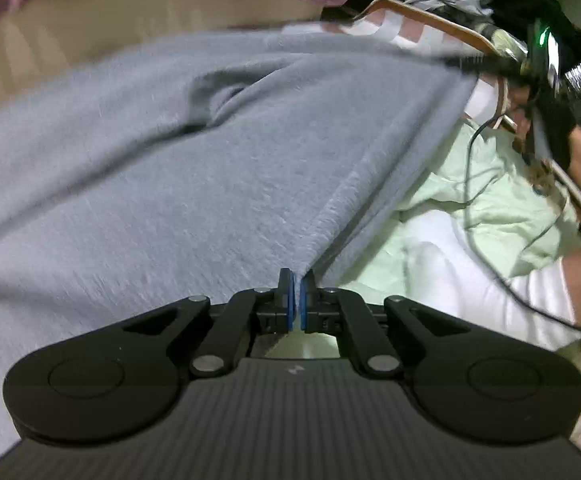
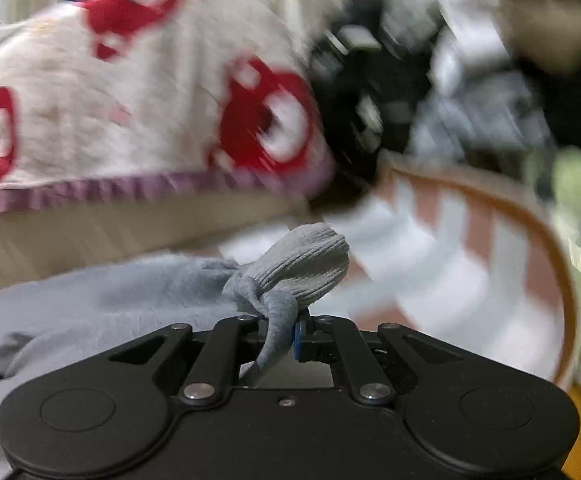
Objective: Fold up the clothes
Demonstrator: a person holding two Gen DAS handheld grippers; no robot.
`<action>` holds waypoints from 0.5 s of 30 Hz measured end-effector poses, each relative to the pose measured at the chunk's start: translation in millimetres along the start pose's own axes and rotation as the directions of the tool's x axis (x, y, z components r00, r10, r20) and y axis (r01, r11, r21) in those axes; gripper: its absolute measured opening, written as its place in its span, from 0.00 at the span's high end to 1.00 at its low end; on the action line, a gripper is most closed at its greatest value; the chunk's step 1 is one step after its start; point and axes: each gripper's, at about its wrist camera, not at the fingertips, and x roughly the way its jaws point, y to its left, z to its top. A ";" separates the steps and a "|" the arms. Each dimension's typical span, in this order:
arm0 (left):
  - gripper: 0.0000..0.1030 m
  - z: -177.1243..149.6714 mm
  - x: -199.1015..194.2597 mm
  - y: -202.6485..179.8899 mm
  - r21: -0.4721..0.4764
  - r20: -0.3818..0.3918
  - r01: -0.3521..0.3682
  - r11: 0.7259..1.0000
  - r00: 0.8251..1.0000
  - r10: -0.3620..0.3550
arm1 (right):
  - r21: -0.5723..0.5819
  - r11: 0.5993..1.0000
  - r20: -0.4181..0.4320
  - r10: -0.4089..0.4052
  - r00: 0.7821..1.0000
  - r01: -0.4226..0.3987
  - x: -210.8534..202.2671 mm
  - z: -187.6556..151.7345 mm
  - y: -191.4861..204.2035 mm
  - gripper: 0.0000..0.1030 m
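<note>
A grey-blue fleecy garment (image 1: 178,168) is stretched out wide, its surface mostly taut with a deep crease near the middle. One hemmed edge runs up its right side. A bunched corner with a ribbed cuff (image 2: 306,264) sticks upward, the fabric gathered into a twisted knot below it.

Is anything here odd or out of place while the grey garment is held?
Yes. A black cable trails loose over the green bedding, near the grey garment and the left gripper; it may snag.
</note>
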 end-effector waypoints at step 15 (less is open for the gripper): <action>0.42 -21.9 -37.4 51.3 -0.338 0.006 -0.172 0.925 0.983 0.185 | -0.118 0.988 -0.074 -0.110 0.991 0.100 -47.8 0.9 43.9 0.45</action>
